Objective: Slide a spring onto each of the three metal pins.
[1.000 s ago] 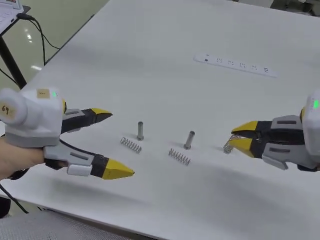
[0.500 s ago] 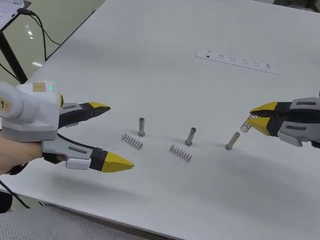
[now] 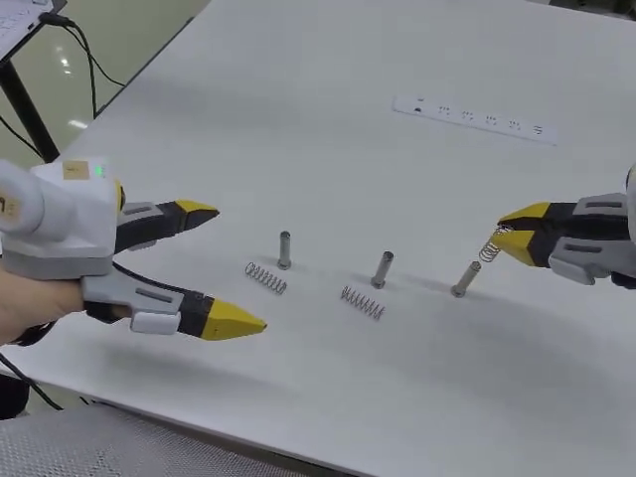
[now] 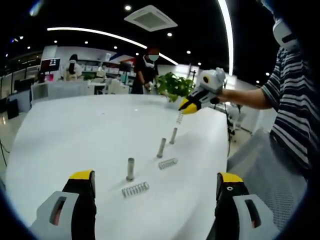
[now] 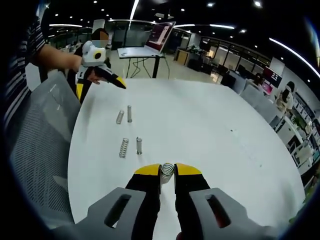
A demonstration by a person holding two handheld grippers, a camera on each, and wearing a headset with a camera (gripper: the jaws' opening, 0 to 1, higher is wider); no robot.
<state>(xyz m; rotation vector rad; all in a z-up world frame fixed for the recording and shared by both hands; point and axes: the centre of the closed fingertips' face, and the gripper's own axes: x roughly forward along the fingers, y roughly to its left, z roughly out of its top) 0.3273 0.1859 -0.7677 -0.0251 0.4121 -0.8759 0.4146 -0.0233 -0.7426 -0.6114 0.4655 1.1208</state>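
Observation:
Three short metal pins stand in a row on the white table: left pin point(image 3: 285, 248), middle pin point(image 3: 384, 268), right pin point(image 3: 465, 278). One loose spring point(image 3: 265, 278) lies by the left pin and another spring point(image 3: 362, 302) by the middle pin. My right gripper point(image 3: 507, 235) is shut on a third spring point(image 3: 489, 249), which hangs just above and right of the right pin. The same held spring point(image 5: 167, 170) sits between my right gripper's point(image 5: 168, 172) tips. My left gripper point(image 3: 221, 266) is wide open and empty, left of the left pin point(image 4: 130, 169).
A white power strip point(image 3: 482, 119) lies far back on the table. A black cable point(image 3: 79, 62) hangs off the far left edge. A grey mesh chair point(image 5: 45, 130) stands at the near table edge. A laptop on a stand point(image 5: 150, 45) is beyond the table.
My right gripper has lifted the spring from the table beside the right pin, up and to the right. The left gripper has stayed open and nearly still.

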